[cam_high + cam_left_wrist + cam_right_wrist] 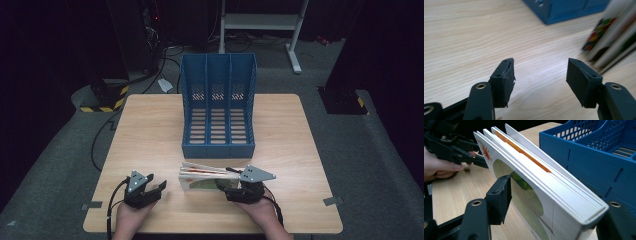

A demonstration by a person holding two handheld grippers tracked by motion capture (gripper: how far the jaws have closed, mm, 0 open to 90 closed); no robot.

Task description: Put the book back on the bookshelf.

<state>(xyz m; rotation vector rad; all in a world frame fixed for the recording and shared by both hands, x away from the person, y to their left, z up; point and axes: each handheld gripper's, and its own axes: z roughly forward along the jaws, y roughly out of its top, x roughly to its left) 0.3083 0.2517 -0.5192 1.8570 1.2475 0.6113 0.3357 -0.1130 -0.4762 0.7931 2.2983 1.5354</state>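
My right tongs: nearest me at the table's near edge; closed around the near end of the stack of books, one pad flat on the green-printed cover, the other jaw behind the far side of the stack; I judge this a grip, though the stack looks propped on edge and tilted rather than lifted.
My left tongs: open, nothing between the pads; bare wood under them; just beside the stack's other end, not touching it.
Stack of books: thin white-covered volumes, fanned apart along the top, an orange stripe on one; it stands on the table between my two tongs, just in front of the rack.
How it handles: each book stiff enough on its own, but the set is loose; glossy covers probably slip against one another, so a squeeze at one end alone may let the far end splay or slide out; moderate weight, not fragile.
Where to hold: flat on the outer covers, low and near the bound edge; my left tongs should pinch the free end so both ends are clamped.
Blue file rack: three open slots, standing past the books at mid-table; the likely place for them.
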